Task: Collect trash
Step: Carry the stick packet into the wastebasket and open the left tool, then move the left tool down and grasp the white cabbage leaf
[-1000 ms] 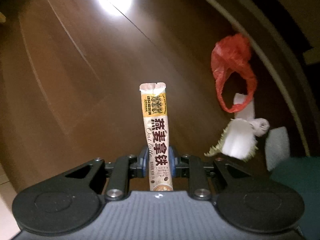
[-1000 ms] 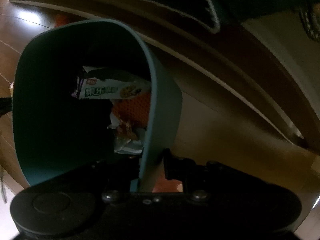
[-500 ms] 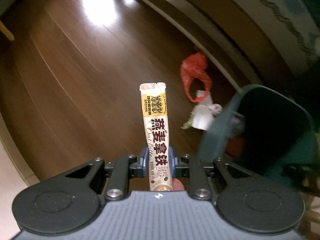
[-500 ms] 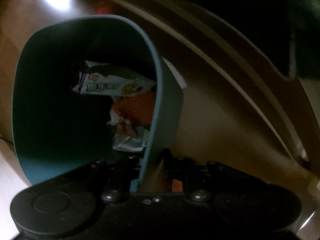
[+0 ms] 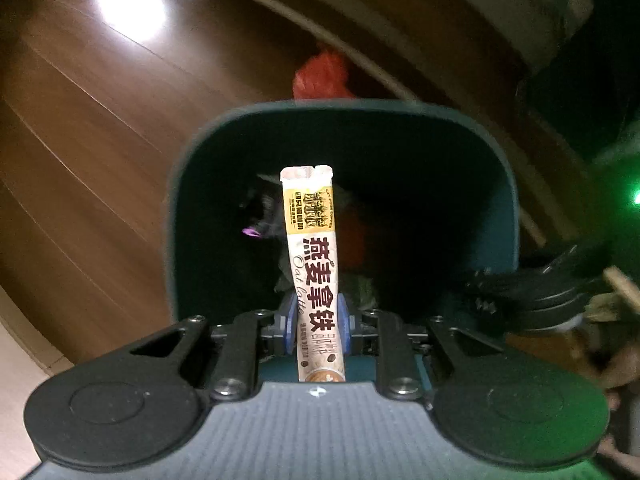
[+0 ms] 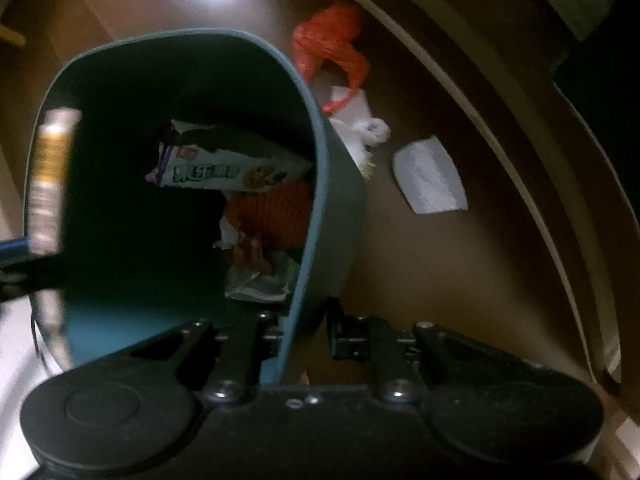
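Observation:
My left gripper [image 5: 314, 326] is shut on a long oat latte sachet [image 5: 314, 256], which stands upright over the mouth of the teal bin [image 5: 176, 216]. My right gripper [image 6: 304, 332] is shut on the bin's wall [image 6: 336, 216] and holds the bin tilted. The sachet shows blurred at the bin's left rim in the right wrist view [image 6: 50, 176]. Inside the bin lie a snack wrapper [image 6: 224, 168], an orange net [image 6: 272, 212] and crumpled wrappers [image 6: 256, 276].
On the wooden floor beyond the bin lie a red plastic bag [image 6: 328, 48], white paper scraps [image 6: 360, 120] and a white tissue [image 6: 430, 176]. A curved pale furniture base [image 6: 520, 132] runs along the right. The red bag also shows above the bin's rim in the left wrist view [image 5: 320, 80].
My left gripper has swung with the sachet from over the floor to over the bin's mouth. The right gripper has turned the bin, bringing the floor trash into its view.

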Demonstrator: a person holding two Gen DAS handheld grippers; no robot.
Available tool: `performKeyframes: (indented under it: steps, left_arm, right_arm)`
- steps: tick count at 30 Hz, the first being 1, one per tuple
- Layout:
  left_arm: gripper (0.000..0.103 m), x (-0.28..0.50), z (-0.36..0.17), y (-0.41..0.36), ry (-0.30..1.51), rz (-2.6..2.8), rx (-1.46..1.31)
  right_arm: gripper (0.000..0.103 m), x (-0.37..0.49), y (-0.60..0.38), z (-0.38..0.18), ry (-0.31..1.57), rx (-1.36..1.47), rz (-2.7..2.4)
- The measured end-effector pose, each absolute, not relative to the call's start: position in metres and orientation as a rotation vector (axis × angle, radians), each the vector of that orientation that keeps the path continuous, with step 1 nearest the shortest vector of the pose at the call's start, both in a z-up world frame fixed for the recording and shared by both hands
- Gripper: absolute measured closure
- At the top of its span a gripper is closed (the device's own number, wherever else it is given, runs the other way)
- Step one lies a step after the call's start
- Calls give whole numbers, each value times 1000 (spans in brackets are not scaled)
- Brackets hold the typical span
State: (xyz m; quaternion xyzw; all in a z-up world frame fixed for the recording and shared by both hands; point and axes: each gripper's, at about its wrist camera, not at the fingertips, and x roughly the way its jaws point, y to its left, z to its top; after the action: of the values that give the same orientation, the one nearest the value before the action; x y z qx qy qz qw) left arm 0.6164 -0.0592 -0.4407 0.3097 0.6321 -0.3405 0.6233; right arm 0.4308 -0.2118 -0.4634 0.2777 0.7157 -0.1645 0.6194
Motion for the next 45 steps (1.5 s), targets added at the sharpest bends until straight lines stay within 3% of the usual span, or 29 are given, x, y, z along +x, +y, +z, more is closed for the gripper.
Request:
performKeyframes:
  steps: [8,10,11,12,32,38,45]
  left_arm:
    - [78,609,-473,-67,1545,-768,769]
    - [65,606,-475,-72,1553,-780,769]
    - [42,605,-475,-73,1549,-779,769]
    - [26,602,-474,-74,1538,-783,758]
    - [26,612,-399,-55,1404,-863,527]
    - [26,607,-421,-69,1427,-862,548]
    - [24,597,-494,-105,1405,-852,633]
  right_arm:
    - [90,427,-203,-455,1639,608,-349]
    - [90,425,-198,-458,1640,611,-352]
    - [90,425,-197,-458,1642,612,-353]
    - [90,424,-196,-460,1645,613,-355]
    - [90,327,-257,-475,1663,714,-532]
    - [90,279,-287,-481,1677,740,-622]
    - [90,243,-311,-488,1683,761,-689]
